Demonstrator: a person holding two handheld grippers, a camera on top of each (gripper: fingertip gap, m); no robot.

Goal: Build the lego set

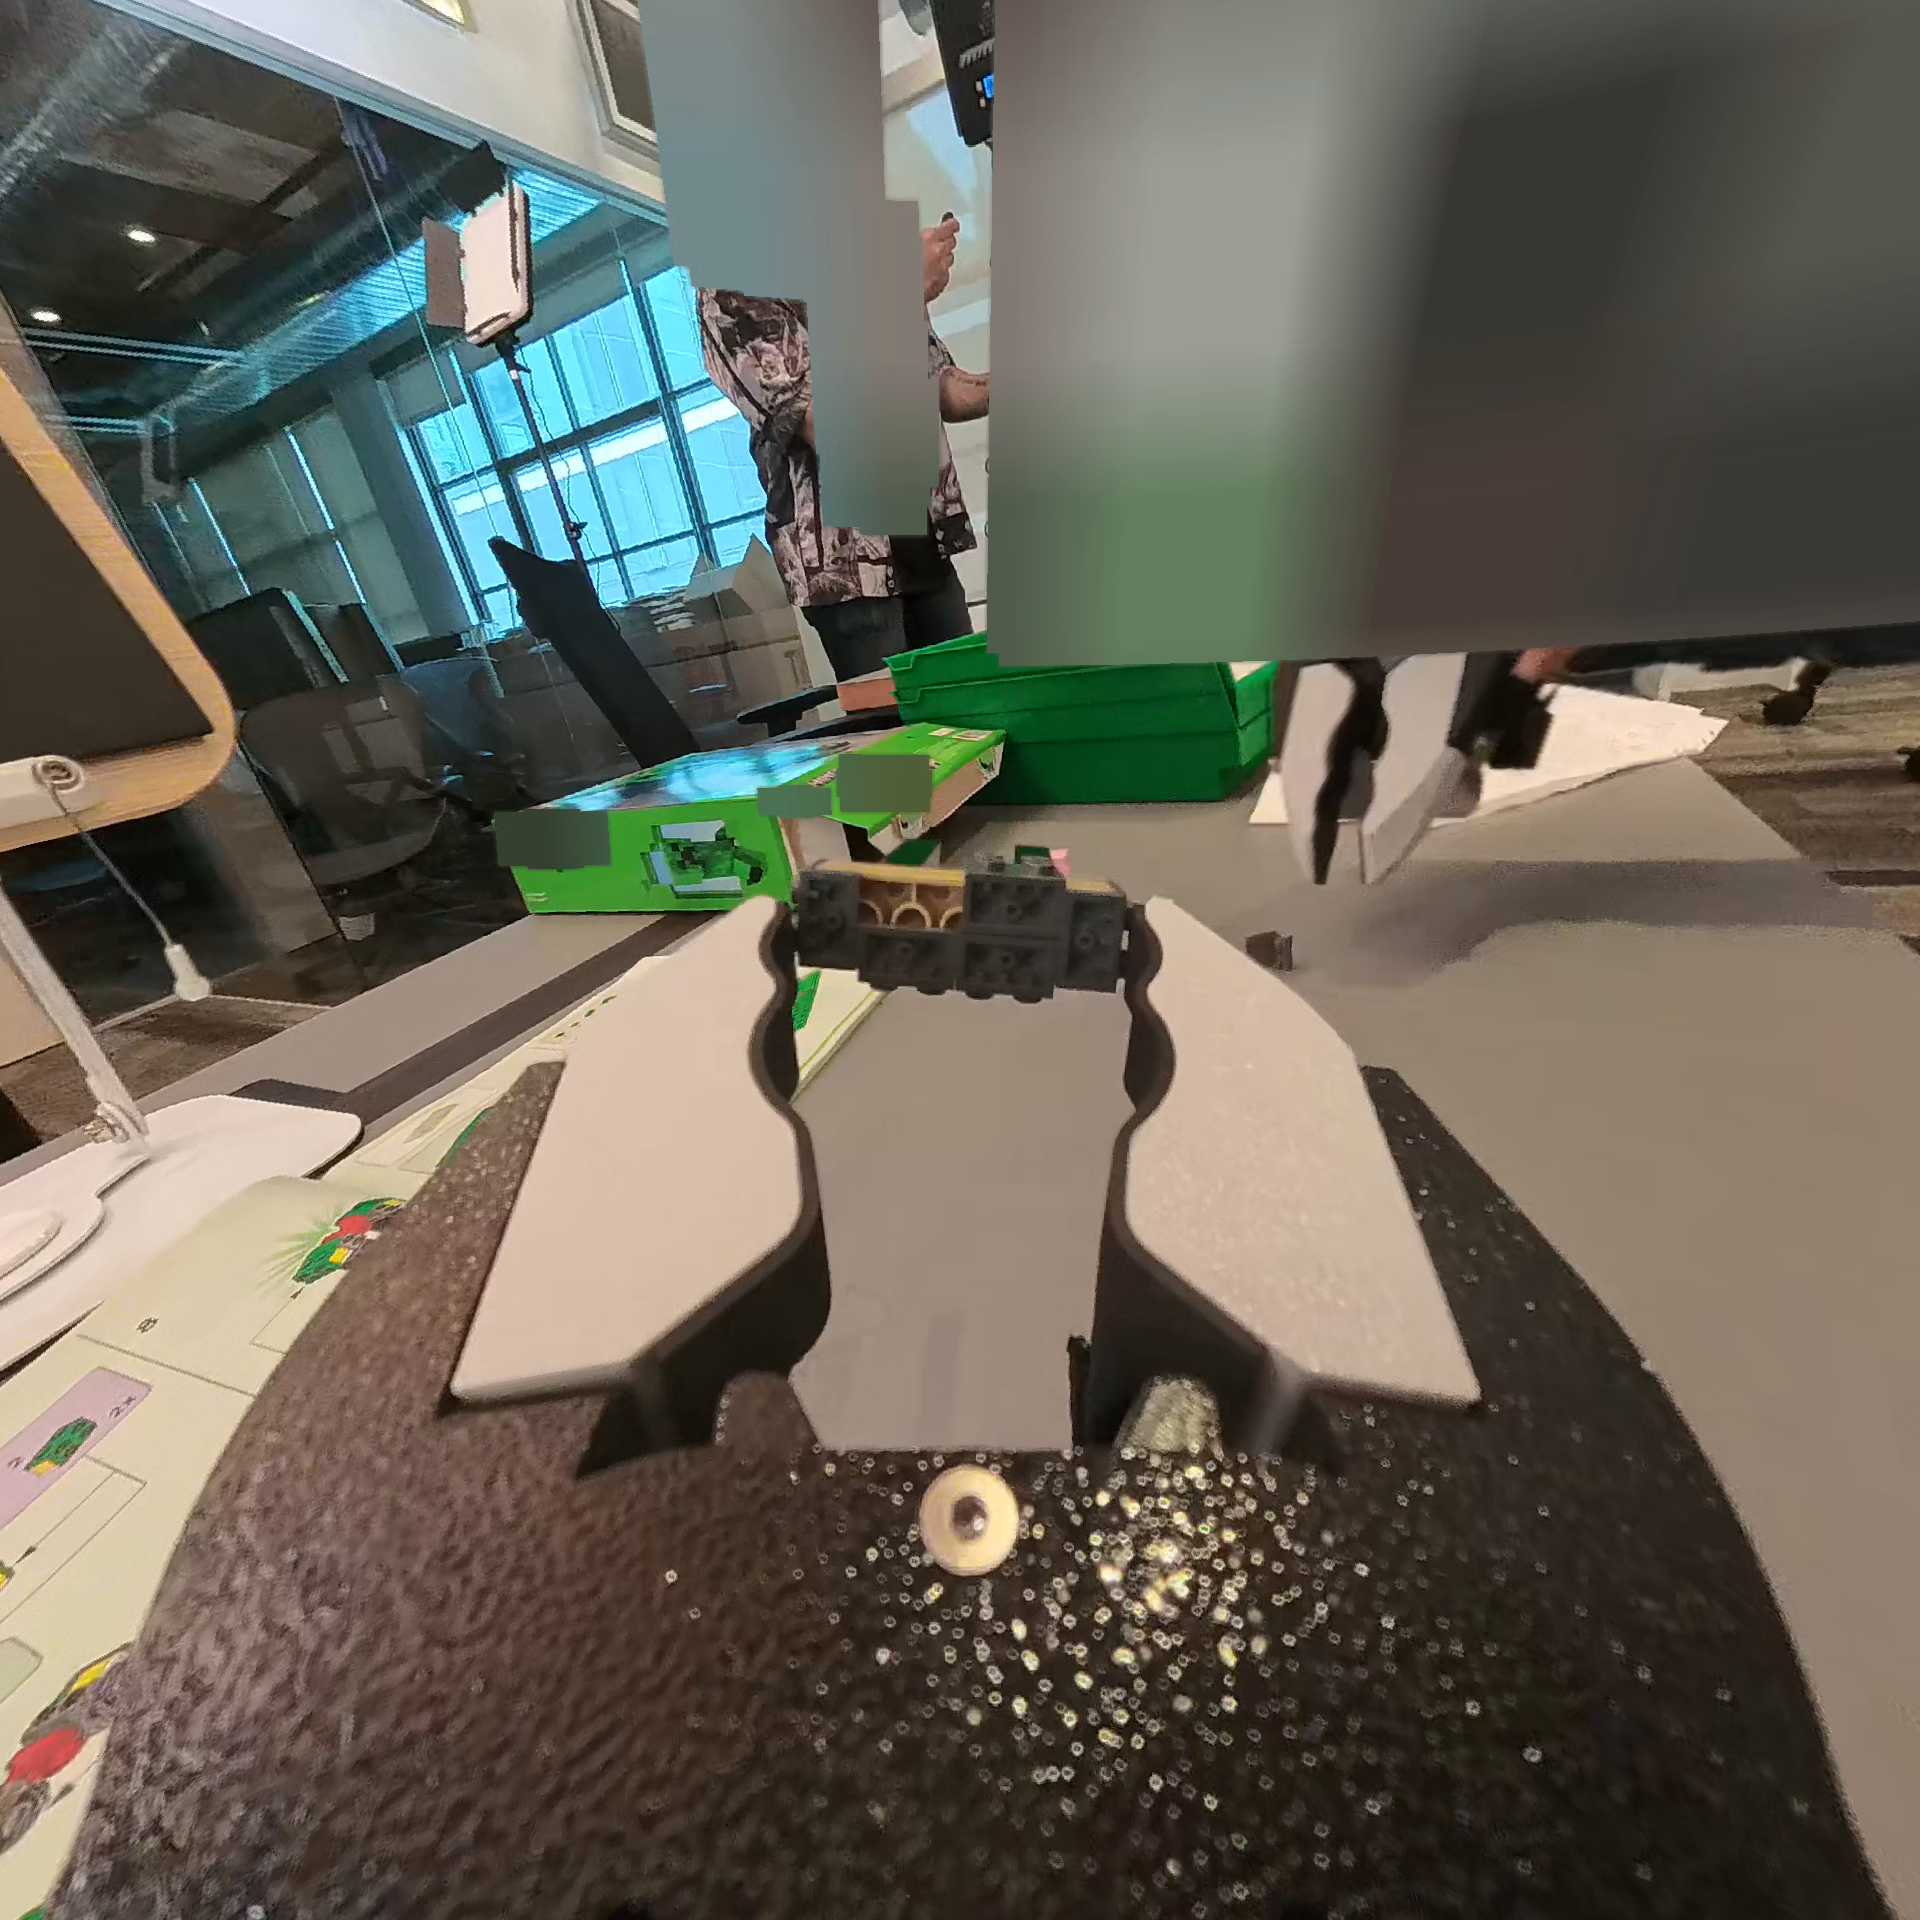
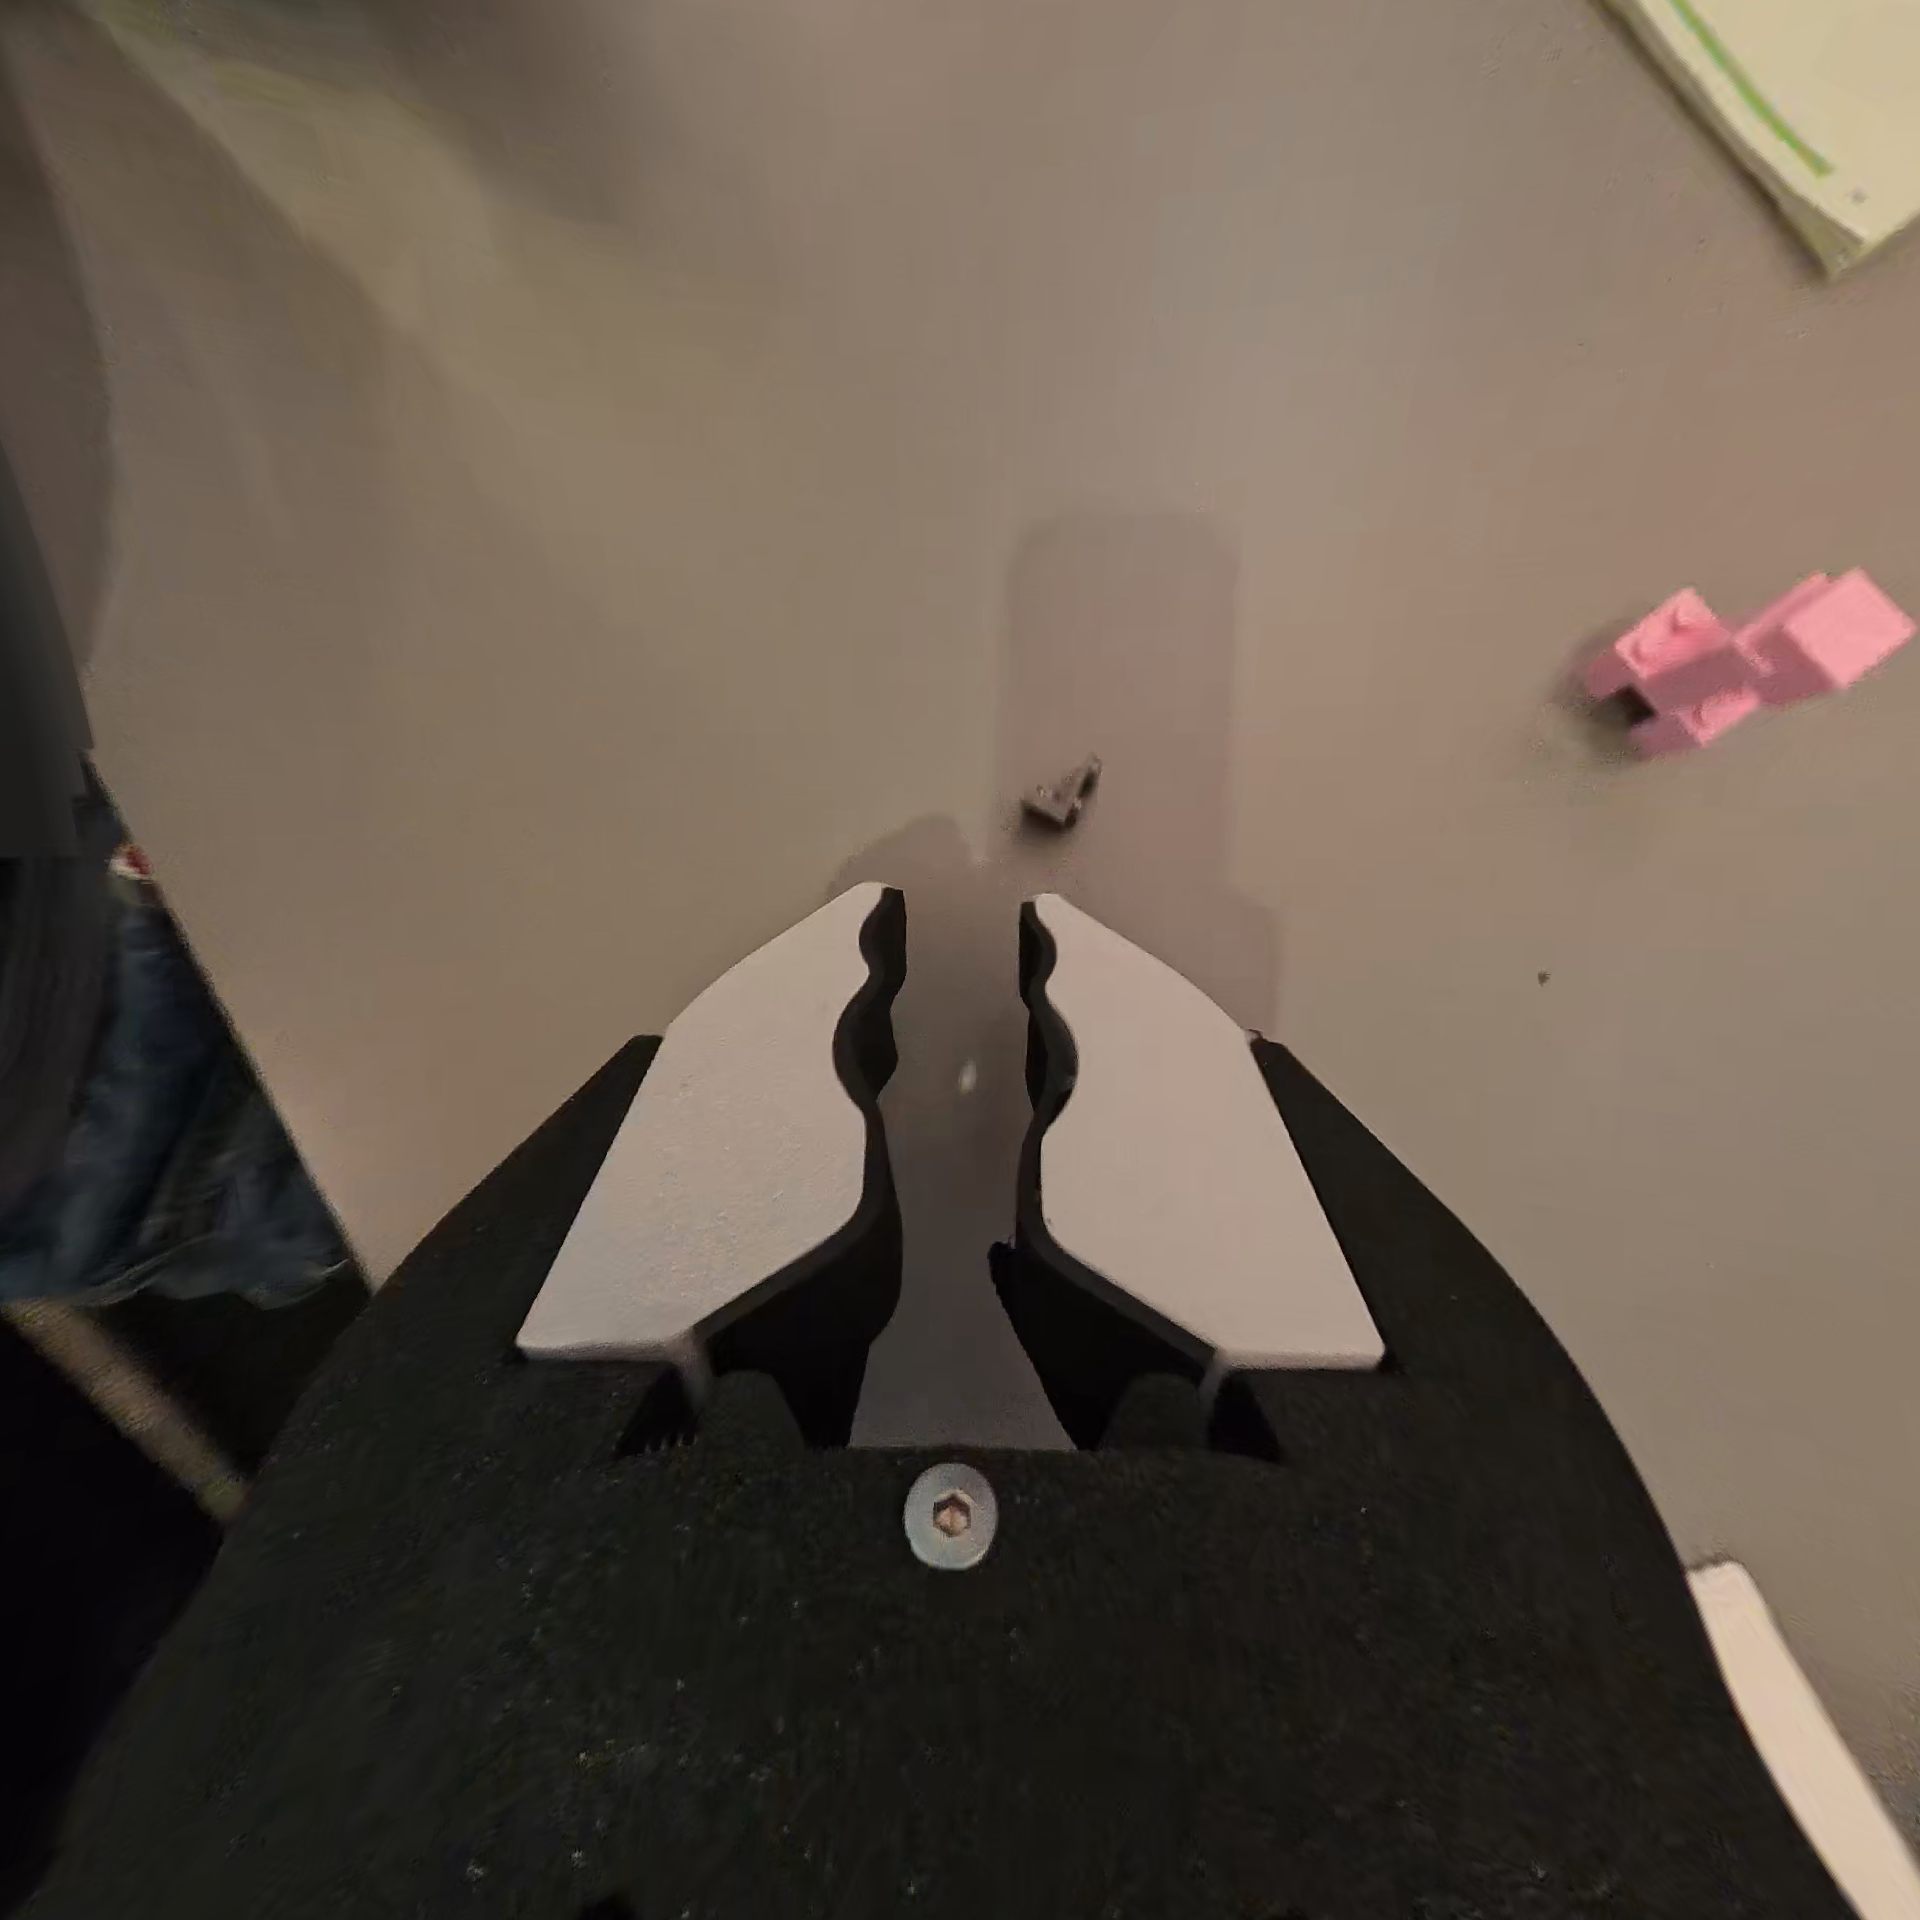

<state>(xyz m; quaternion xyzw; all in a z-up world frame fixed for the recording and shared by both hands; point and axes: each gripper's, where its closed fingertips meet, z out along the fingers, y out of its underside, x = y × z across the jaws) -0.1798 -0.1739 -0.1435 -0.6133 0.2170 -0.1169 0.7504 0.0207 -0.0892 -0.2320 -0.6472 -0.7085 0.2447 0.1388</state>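
Note:
My left gripper (image 1: 961, 935) is shut on a dark grey lego assembly (image 1: 961, 930) with a tan underside, held above the grey table (image 1: 1455, 1143). A small dark lego piece (image 1: 1270, 949) lies on the table to its right. My right gripper (image 2: 961, 904) is open and empty, pointing down at the table just short of a small grey lego piece (image 2: 1062, 798). The right gripper also shows in the left wrist view (image 1: 1351, 831), hanging over the table at the right. A pink lego figure (image 2: 1745, 665) lies to the right.
A green lego box (image 1: 717, 821) and stacked green bins (image 1: 1081, 727) stand at the back. An instruction booklet (image 1: 208, 1351) lies at the left, and its corner shows in the right wrist view (image 2: 1808, 114). A person (image 1: 862, 499) stands behind. A lamp base (image 1: 187, 1153) is at the left. My hands' fingertips stand some 25 centimeters from each other.

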